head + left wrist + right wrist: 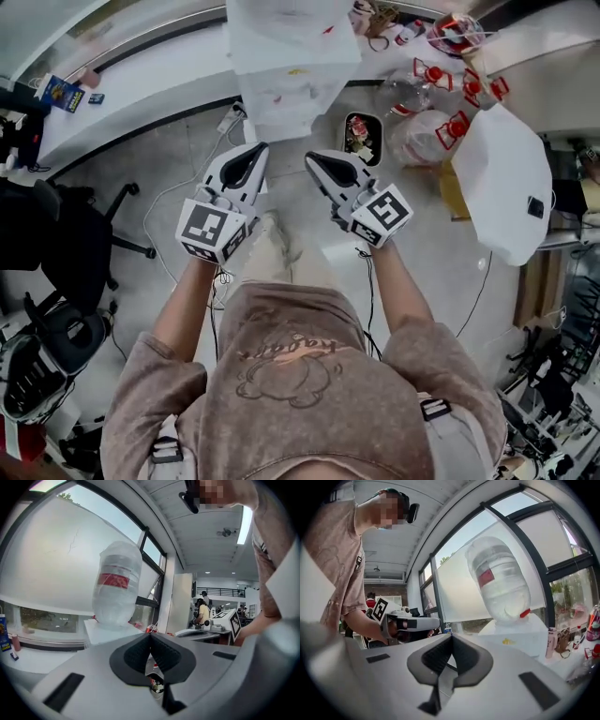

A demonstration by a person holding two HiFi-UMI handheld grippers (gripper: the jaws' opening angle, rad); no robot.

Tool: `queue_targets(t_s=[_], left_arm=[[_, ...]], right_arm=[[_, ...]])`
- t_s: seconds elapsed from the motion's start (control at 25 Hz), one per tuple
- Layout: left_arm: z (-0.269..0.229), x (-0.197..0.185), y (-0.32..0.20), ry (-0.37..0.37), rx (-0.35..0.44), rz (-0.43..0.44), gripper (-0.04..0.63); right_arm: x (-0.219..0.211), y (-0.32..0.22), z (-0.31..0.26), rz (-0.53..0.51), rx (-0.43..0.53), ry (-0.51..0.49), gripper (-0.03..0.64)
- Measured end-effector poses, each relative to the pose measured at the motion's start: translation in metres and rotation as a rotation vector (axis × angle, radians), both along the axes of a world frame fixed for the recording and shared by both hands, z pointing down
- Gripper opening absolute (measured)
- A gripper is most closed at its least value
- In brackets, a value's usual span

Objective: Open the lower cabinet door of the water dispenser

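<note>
1. The water dispenser [286, 70] is standing directly ahead of the person, and the head view is showing it from above, with the upturned water bottle [117, 585] sitting on its top.
2. The lower cabinet door is not showing in any view. Judging by the task, it is sitting low on the dispenser's front face, beneath what the cameras are taking in.
3. The left gripper [251, 155] is hanging in front of the dispenser and pointing towards it at about bottle level. Its jaws are pressing together at the tips, with nothing between them.
4. The right gripper [319, 161] is hanging just beside the left one, equally short of the dispenser. Its jaws are also meeting tip to tip, gripping nothing.
5. Neither gripper is touching the dispenser, so the opening is probably not yet beginning.
6. The door is likely behaving as a light, stiff, smooth panel on a hinge, possibly held by a catch. It should be swinging freely once released.
7. The best hold is probably the free edge or any recess opposite the hinge. A gripper will be needing to drop low, part its jaws and pinch or hook there.
8. A gentle pull seems wise, since the bottle is making the dispenser top-heavy.
</note>
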State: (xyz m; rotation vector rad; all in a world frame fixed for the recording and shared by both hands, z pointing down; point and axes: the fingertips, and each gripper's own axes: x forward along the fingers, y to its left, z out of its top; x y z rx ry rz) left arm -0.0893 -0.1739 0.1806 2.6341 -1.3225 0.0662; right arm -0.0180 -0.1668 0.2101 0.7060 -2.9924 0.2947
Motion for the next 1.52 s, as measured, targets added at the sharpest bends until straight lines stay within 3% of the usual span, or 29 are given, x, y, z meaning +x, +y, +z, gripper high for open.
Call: queue_targets(t_s=[0.16,0.48,0.76,1.04,1.52], left_arm=[[-0.038,0.003,0.011,0.038,-0.035,0.029,0.012],[-0.067,-0.016,0.021,0.030,-0.021,0.029,0.013],[-0.082,-0.008,0.025,0.025,-0.004,0.041,0.012],[-0.095,0.012,0.025,-0.029,0.021,0.092,0.012],[-0.073,0.037,0.016,-0.060,0.037,0.077,0.012]], right_arm=[[-0.004,0.012,-0.049,0.022,0.009,-0.013,0.006],[-0.011,0.023,-0.091,0.107,0.046,-0.005,0.005],[0.015,0.034,-0.099,0.244,0.028,-0.006,0.006],[0.048,0.032,-0.110,0.320,0.033,-0.018,0.005],[0.096,0.014,-0.097,0.460,0.063,0.016,0.005]])
